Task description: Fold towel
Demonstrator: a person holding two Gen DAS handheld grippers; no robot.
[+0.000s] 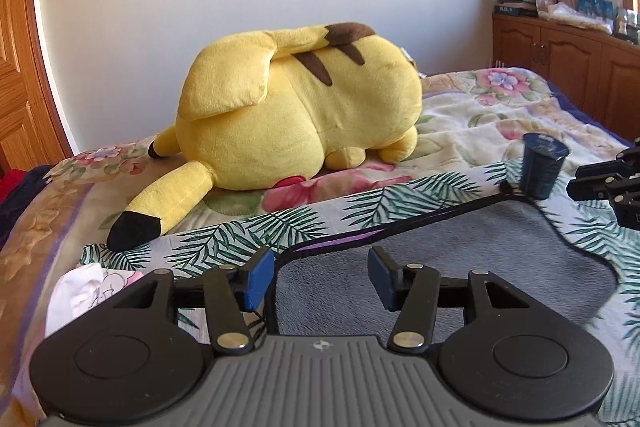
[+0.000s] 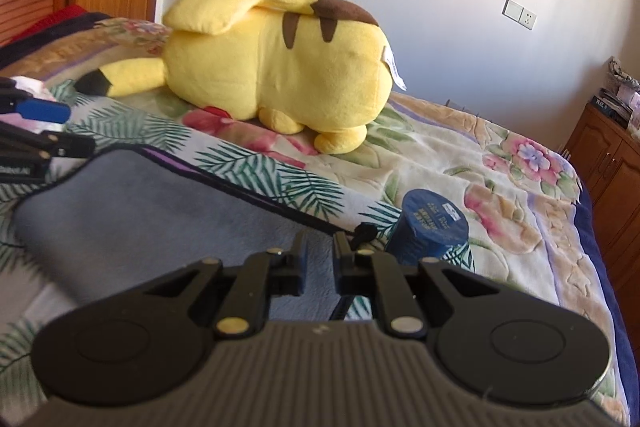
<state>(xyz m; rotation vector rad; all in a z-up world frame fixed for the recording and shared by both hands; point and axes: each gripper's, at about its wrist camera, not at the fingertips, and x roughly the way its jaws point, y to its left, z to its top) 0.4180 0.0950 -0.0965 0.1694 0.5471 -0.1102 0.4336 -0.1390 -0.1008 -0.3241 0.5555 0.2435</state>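
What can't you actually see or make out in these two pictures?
- Grey towel: near edge hidden behind the left gripper body, left wrist view.
- Right gripper: blurred; whether it pinches cloth is unclear.
- Blue cup: label too blurry to read.
- Yellow plush: face turned away in both views.

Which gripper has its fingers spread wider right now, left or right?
The left gripper: its blue-padded fingers stand wide apart over the grey towel. The right gripper shows only a narrow gap between its fingers, at the towel's edge.
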